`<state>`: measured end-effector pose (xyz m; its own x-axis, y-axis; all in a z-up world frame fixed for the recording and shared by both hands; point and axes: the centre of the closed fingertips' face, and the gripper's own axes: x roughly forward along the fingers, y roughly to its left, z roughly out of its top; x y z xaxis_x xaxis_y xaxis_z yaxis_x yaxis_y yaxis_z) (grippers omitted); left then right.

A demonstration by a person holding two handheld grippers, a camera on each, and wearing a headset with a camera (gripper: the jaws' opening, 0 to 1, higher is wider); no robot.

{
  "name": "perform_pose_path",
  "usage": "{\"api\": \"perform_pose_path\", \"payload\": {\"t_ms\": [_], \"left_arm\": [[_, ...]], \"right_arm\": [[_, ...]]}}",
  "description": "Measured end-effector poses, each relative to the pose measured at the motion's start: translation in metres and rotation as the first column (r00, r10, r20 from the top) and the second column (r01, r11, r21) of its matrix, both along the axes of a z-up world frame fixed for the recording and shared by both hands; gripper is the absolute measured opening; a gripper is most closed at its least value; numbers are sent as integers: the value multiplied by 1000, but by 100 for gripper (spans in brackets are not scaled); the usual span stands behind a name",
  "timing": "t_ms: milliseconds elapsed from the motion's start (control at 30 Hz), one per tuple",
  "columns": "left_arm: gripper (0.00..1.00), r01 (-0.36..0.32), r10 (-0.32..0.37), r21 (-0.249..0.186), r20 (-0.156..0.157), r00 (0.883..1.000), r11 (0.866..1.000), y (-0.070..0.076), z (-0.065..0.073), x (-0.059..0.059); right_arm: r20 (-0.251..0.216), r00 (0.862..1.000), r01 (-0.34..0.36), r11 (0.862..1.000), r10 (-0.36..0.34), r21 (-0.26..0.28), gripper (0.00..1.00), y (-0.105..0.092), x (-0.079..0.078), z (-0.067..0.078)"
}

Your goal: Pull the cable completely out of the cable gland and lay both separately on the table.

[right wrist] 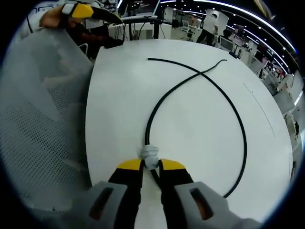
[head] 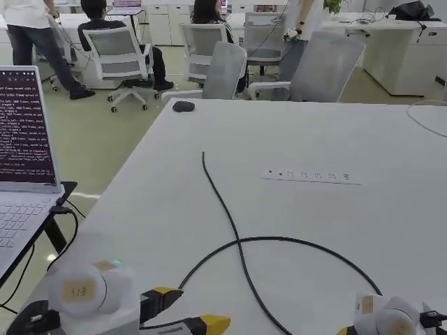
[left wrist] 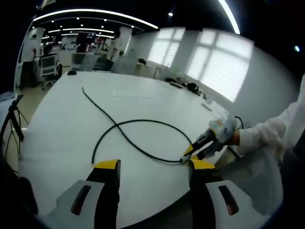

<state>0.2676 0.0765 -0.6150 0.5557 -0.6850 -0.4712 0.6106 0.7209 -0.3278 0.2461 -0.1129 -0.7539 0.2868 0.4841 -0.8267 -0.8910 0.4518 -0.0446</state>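
A long black cable (head: 237, 241) lies in a crossed loop on the white table (head: 391, 230). In the right gripper view its near end runs through a small white cable gland (right wrist: 149, 153), and my right gripper (right wrist: 151, 165) is shut on that gland just above the table edge. The cable (right wrist: 240, 124) curves away from it. My left gripper (left wrist: 153, 166) is open and holds nothing, hovering over the near table edge. In the head view the left gripper (head: 185, 310) sits at the bottom left and the right gripper (head: 346, 331) at the bottom right edge.
A laptop (head: 21, 139) stands on a stand to the left of the table. A power strip (head: 311, 176) is set in the table's middle and a mouse (head: 183, 106) lies at its far corner. Office chairs (head: 325, 66) and people are beyond. A mesh chair (right wrist: 38, 119) is close by.
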Motion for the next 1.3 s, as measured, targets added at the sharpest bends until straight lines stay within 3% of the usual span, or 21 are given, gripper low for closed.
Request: {"api": "perform_pose_path", "payload": {"t_ms": [133,300,400,533,600,700,733,767,800,867,933,967,1000,1067,1133,1200,1267,1300], "left_arm": [[53,35,-35,-12,17,999,999,-7,5,-4],[51,103,-102,-9,67,993,995,-19,12,-9],[50,145,-144,-7,88,986,989,-26,17,-12],[46,227,-226,6,127,966,974,-38,30,-15],[45,275,-274,13,164,948,961,-46,41,-15],[43,351,-353,50,212,911,935,-57,55,-17],[43,383,-389,70,227,893,921,-61,59,-18],[42,405,-413,85,233,880,910,-63,61,-20],[42,436,-448,104,244,860,894,-67,64,-21],[41,468,-482,117,257,838,876,-73,67,-23],[38,505,-521,128,248,817,854,-76,66,-26],[37,515,-526,116,257,811,849,-79,69,-26],[37,538,-546,108,264,795,836,-82,72,-29],[36,558,-563,106,279,778,823,-86,77,-30],[34,573,-576,101,284,767,813,-88,79,-32],[32,616,-608,73,290,739,784,-92,84,-39],[29,637,-621,47,293,727,769,-94,87,-43],[29,675,-654,46,304,693,737,-97,87,-50]], "right_arm": [[16,1000,-3,1000,3,31,11,6,-2,17],[58,998,-35,998,32,56,11,15,-2,46],[78,996,-50,997,45,63,10,20,-2,64],[131,988,-88,992,76,85,10,34,-1,95],[155,983,-113,990,99,86,10,41,-3,108],[204,967,-170,983,152,72,10,52,-5,127],[222,960,-189,980,170,69,10,56,-7,134],[235,955,-201,977,180,68,10,59,-8,139],[247,951,-210,975,186,73,10,63,-9,146],[272,940,-233,970,205,74,10,68,-12,157],[294,929,-254,965,225,66,10,72,-14,165],[315,918,-274,960,242,59,10,74,-15,172],[326,911,-285,957,251,61,10,77,-18,178],[345,902,-300,952,259,69,10,81,-21,188],[361,891,-318,945,273,70,10,84,-24,196],[390,874,-342,937,289,72,10,89,-29,207],[408,864,-355,931,295,79,10,92,-32,213],[420,856,-365,928,302,78,10,94,-33,216]]}}
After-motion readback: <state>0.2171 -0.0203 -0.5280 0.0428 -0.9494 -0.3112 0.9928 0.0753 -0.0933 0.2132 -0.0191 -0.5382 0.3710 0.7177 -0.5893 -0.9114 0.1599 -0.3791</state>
